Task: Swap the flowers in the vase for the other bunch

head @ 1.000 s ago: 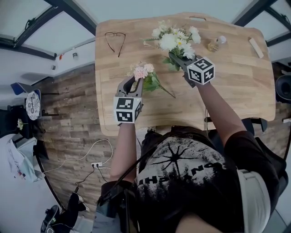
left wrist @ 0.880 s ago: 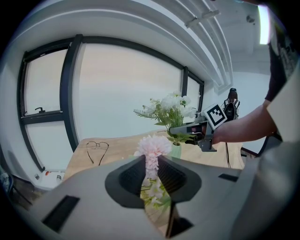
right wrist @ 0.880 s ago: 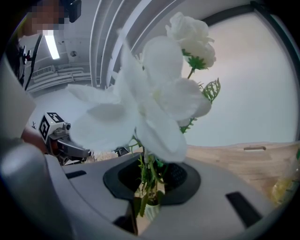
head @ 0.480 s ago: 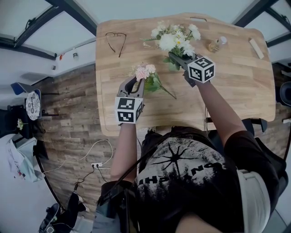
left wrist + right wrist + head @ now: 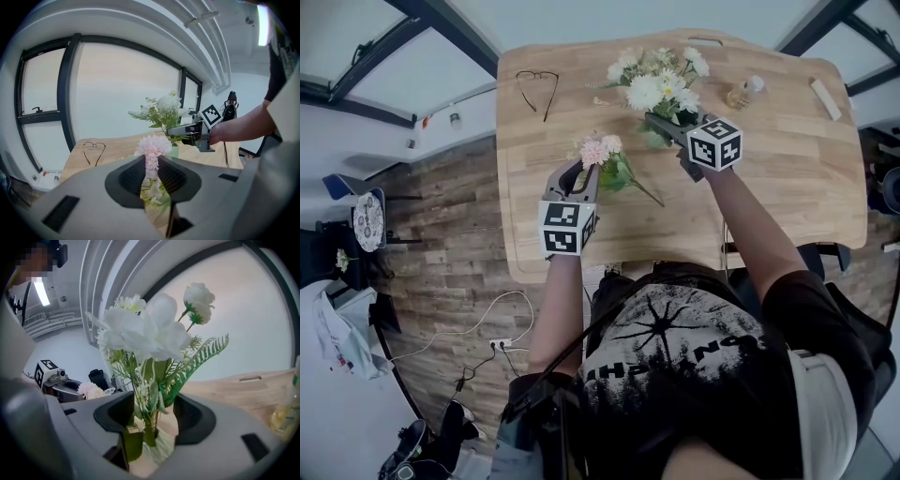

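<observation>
Left gripper (image 5: 581, 176): pinching the pink bunch (image 5: 598, 150) by its stems.
Right gripper (image 5: 654, 122): opening, with the white bunch's (image 5: 661, 80) stems loose between its jaws.
Vase (image 5: 174, 151): just below the right gripper, holding the white bunch.
Remaining: likely laying the pink bunch on the desk (image 5: 769, 169).

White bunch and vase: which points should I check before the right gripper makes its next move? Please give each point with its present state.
1. Stems of the white bunch sit in the vase: ok.
2. Right gripper off the stems: ok. Its jaws are opening, but the stems stand between them, close to one jaw.
3. Vase upright on the table: ok.
4. Left gripper shut on the pink bunch, away from the vase: ok.
5. White bunch will stand without support once the gripper pulls back: cannot tell.
</observation>
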A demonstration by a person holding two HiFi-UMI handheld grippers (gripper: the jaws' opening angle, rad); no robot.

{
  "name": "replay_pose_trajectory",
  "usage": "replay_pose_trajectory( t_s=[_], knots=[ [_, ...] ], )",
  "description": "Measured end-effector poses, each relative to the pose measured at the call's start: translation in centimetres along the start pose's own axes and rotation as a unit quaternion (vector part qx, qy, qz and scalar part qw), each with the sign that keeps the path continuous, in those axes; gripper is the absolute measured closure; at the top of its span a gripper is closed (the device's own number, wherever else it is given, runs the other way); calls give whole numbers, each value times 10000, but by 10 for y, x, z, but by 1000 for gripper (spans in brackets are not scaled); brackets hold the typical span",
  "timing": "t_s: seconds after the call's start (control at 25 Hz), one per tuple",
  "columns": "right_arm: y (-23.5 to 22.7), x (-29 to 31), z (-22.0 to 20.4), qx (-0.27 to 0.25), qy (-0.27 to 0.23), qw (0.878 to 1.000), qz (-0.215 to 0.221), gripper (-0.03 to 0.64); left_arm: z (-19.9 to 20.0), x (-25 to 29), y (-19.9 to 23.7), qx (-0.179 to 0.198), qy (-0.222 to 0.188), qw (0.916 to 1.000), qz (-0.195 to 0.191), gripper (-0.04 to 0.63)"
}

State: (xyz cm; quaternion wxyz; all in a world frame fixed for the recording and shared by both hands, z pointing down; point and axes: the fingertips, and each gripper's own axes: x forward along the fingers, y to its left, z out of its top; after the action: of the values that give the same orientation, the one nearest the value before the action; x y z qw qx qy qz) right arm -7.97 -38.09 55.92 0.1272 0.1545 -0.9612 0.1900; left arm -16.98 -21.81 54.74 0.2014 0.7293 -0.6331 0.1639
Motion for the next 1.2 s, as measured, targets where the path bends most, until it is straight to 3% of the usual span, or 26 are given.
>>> replay_pose_trajectory(
  t_s=[0.8, 1.2],
  knots=[
    [-7, -40, 4, 386, -185, 9977, -517, 367, 23, 0, 0, 211, -219, 9993, -236, 508],
    [5, -66, 14, 141, -445, 9961, -743, 368, 39, 4, 4, 360, -397, 9973, -510, 508]
  ],
)
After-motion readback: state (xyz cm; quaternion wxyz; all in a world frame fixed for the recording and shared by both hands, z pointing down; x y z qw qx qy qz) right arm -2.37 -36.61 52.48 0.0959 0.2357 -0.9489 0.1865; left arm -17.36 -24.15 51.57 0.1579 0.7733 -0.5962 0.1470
